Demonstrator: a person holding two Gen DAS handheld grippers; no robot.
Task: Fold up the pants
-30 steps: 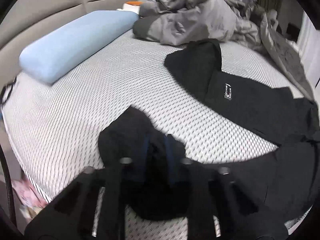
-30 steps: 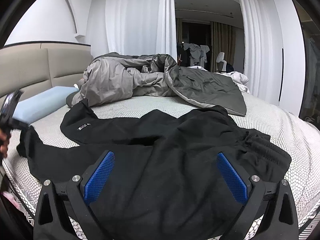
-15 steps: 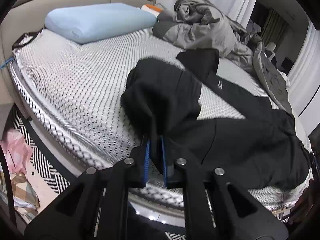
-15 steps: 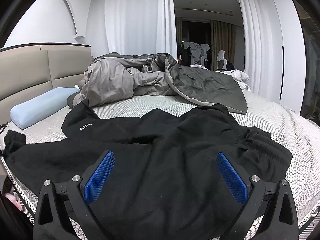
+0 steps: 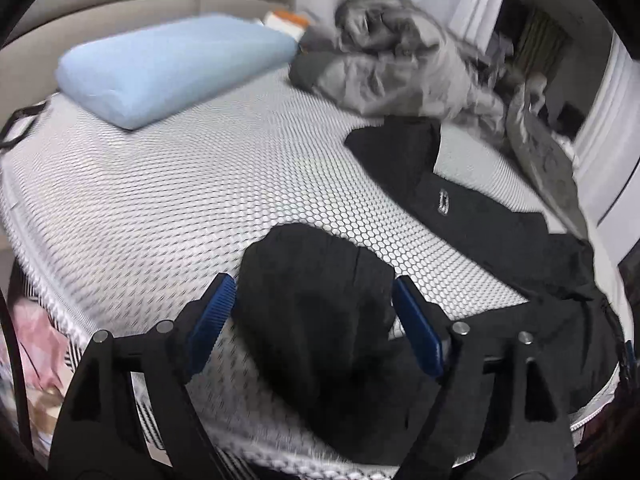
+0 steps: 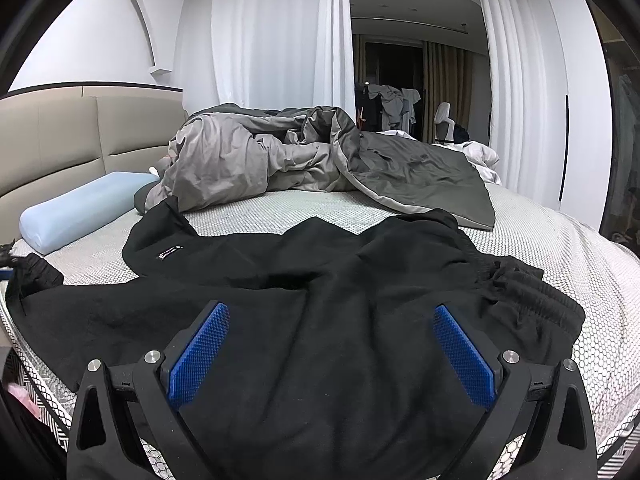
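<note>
Black pants (image 6: 320, 300) lie spread across the near part of the bed, legs running left, the gathered waistband (image 6: 528, 292) at right. A small white label (image 6: 170, 253) marks the far leg. In the left wrist view the near leg's cuff (image 5: 316, 292) lies on the mattress between my fingers, and the far leg (image 5: 404, 160) stretches beyond. My left gripper (image 5: 312, 320) is open around that cuff, not pinching it. My right gripper (image 6: 332, 340) is open just above the pants' seat area.
A white honeycomb-patterned mattress (image 5: 180, 184) carries a light blue pillow (image 5: 168, 64) at the beige headboard (image 6: 60, 132). A crumpled grey duvet (image 6: 304, 164) fills the back. The bed's near edge (image 5: 80, 320) drops to floor clutter at left.
My left gripper was shut on the leg cuff and holding it up; it has now opened and the cuff lies on the mattress. The right gripper has stayed open and still.
</note>
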